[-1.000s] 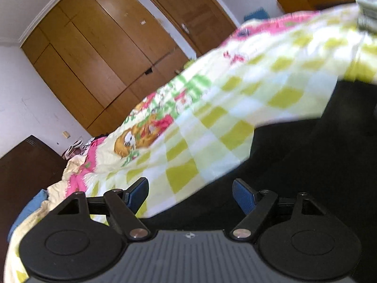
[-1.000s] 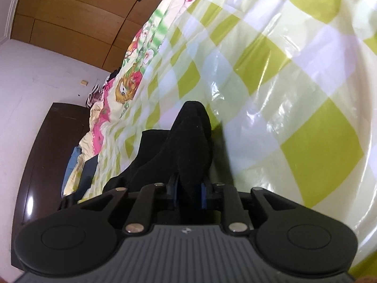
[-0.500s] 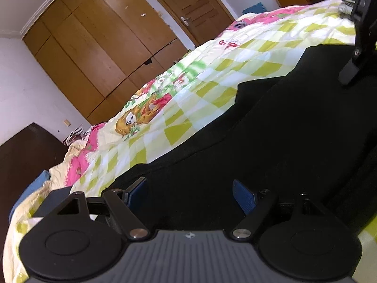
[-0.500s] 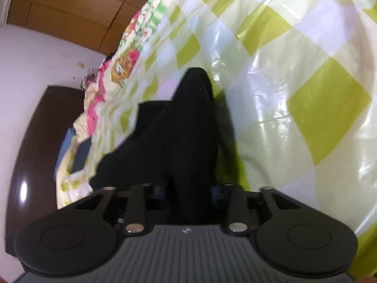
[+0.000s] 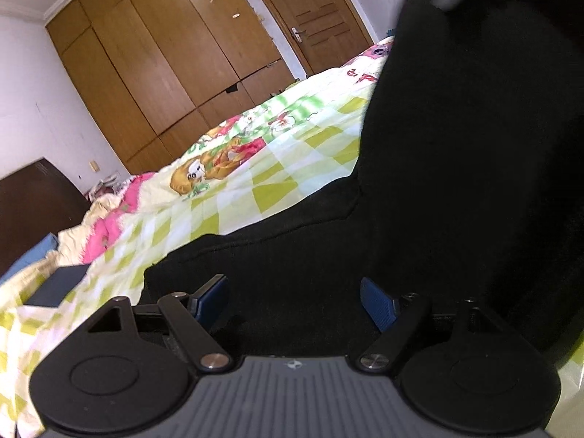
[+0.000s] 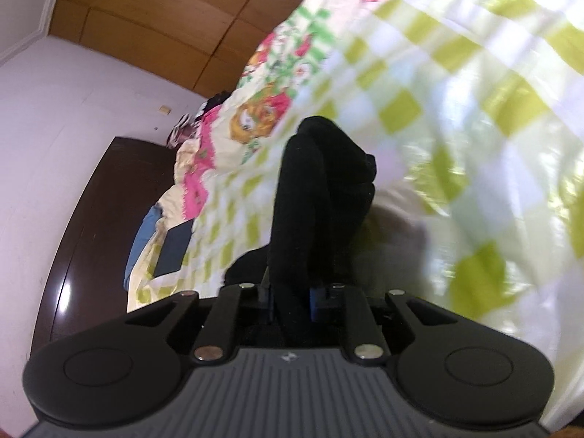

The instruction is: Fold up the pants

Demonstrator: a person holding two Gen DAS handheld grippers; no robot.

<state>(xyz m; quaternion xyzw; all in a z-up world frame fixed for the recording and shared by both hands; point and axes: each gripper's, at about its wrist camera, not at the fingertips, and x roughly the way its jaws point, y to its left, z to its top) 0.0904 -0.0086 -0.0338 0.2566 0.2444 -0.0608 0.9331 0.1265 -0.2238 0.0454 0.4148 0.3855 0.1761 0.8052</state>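
Both wrist views look low across the bedspread (image 5: 277,179) — sharing, seemingly, the wardrobe (image 6: 153,11).

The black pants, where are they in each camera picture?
Left wrist view: the black fabric pants fill the right and lower middle, spread on the bed and rising up at the right.
Right wrist view: a bunched fold of the pants stands in the middle, pinched in the closing right gripper.
Shared landmark: the orange cartoon animal print on the checked bedsheet.

You're getting bright daylight; glare is washing the quilt (image 6: 456,116), which is motion-blurring in the right view. Pants (image 5: 456,182) are reading featureless black, edges bowing.
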